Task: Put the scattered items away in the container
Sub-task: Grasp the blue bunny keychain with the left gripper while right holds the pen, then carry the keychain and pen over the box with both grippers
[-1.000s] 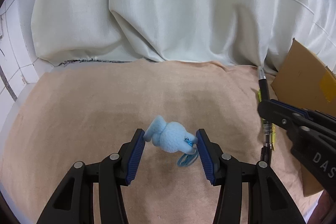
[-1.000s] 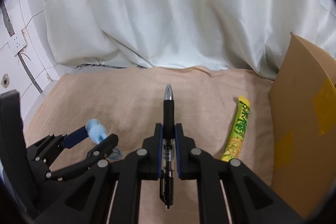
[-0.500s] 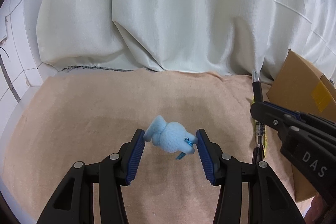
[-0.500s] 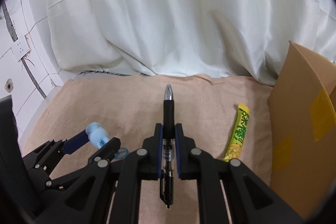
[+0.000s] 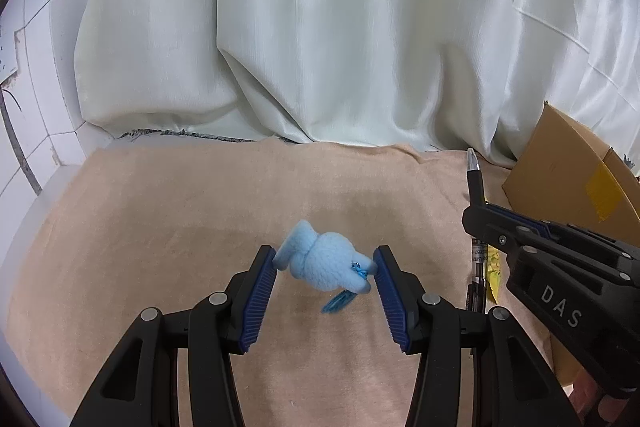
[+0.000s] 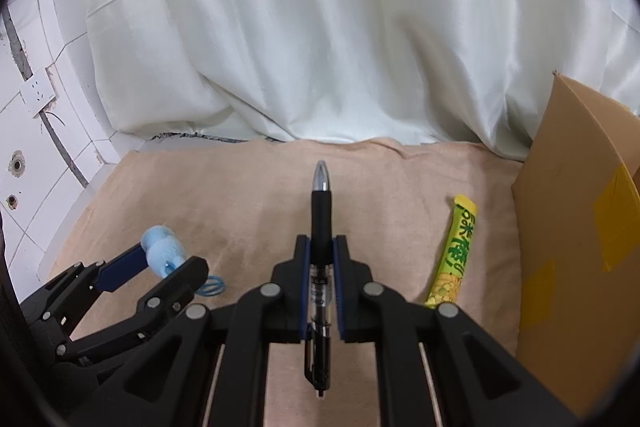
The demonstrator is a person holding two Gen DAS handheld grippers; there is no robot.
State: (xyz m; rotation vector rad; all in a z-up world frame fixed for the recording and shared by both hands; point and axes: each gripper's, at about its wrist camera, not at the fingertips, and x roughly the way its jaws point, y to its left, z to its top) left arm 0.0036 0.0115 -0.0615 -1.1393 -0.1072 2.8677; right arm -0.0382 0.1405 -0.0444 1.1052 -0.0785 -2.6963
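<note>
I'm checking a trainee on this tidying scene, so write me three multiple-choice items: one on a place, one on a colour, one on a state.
1. Where does the yellow snack packet lie?
A. inside the cardboard box
B. on the beige cloth beside the cardboard box
C. between the left gripper's fingers

2. What colour is the plush toy?
A. light blue
B. red
C. black

3. What is the state of the right gripper?
A. wide open with nothing in it
B. shut on the snack packet
C. shut on the pen

Answers:
1. B, the packet lies flat on the beige cloth, just left of the cardboard box wall.
2. A, the toy clamped in the left gripper is pale blue fleece.
3. C, both blue pads press the pen, whose tip points away from the camera.
</note>
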